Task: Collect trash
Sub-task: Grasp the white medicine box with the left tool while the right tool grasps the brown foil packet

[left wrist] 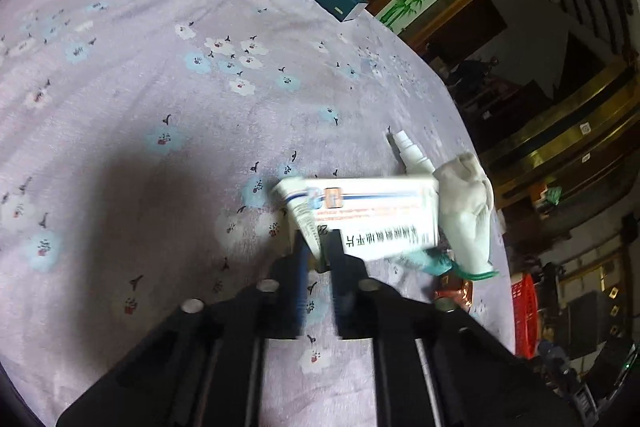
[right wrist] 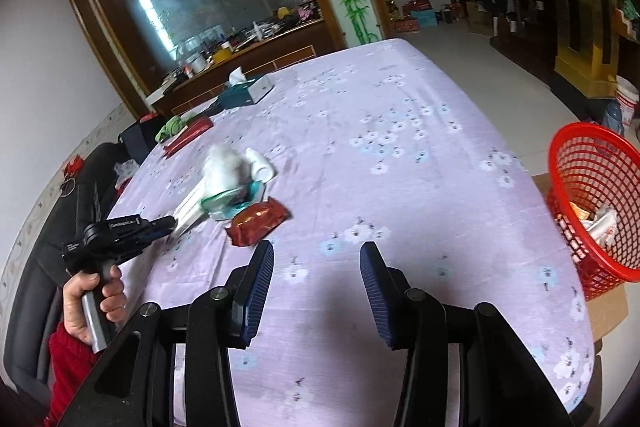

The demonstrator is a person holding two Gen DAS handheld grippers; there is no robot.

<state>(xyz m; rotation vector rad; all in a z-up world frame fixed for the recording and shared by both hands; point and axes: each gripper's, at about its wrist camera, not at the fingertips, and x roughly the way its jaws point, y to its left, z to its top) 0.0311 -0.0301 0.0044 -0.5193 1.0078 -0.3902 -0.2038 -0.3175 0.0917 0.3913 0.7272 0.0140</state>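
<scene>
My left tongs [left wrist: 320, 247] are pinching the white medicine box [left wrist: 360, 215] above the desk [right wrist: 400, 147], its long axis lying crosswise, while my right tongs [right wrist: 316, 267], spread and empty, are sitting nearer the red basket [right wrist: 592, 195] off the desk's right edge.

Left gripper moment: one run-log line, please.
left gripper: shut on medicine box | right gripper: open, empty | red basket: holds trash | wrapper: on table
</scene>
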